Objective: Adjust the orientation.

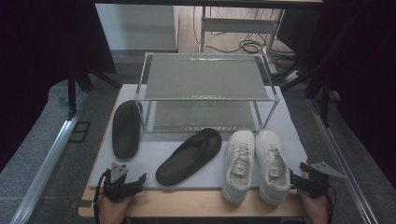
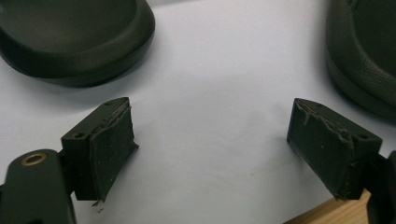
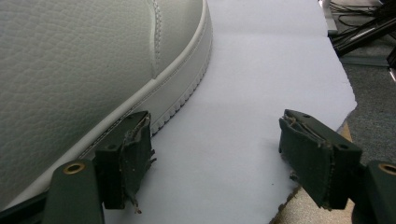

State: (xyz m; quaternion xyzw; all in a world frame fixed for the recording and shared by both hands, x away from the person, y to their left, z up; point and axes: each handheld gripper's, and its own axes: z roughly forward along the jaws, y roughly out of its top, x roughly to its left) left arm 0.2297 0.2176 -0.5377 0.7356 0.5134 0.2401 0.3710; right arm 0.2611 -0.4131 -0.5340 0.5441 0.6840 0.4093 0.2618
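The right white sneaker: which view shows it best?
The high view: the right white sneaker shows whole from above, laces included, beside its pair. The right gripper view gives a close look at its leather side and ribbed sole edge, next to the open tongs.

no text, label, brand, number or sign can be read anywhere in these pictures.

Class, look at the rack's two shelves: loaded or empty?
Empty. Both mesh shelves of the rack lie bare; sneakers and slippers rest on the mat.
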